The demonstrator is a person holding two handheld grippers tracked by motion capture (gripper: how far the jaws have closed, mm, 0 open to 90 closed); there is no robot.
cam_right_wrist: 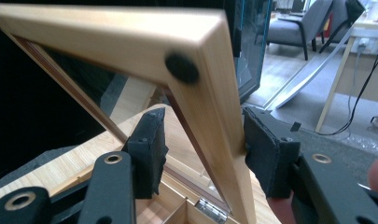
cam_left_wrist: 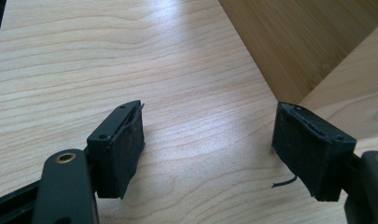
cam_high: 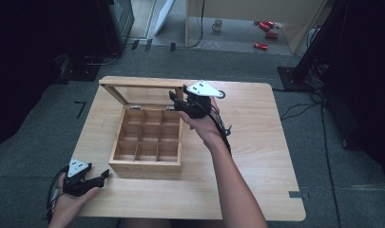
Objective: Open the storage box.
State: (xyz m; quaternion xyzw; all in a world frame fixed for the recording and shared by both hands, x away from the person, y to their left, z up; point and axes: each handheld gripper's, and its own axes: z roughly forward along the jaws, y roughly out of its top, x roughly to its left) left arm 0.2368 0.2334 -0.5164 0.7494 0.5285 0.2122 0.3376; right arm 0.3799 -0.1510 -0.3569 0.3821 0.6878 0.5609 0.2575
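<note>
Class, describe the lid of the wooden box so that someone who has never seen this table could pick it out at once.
Start at the pale wooden table; near its middle sits a wooden box divided into nine square compartments. Along the box's far edge, hinged there, the lid stands raised. Unlike the box, it is a thin wooden frame around a clear pane, and the right claw straddles its side rail.

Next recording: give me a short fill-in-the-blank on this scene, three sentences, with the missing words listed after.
1. The lid of the wooden box stands ____.
2. The right claw has the lid's frame between its pads; the side of the frame it straddles is the one ____ the hinge.
3. The left claw rests over the table with ____ between its pads.

Missing words: open; above; nothing
</note>
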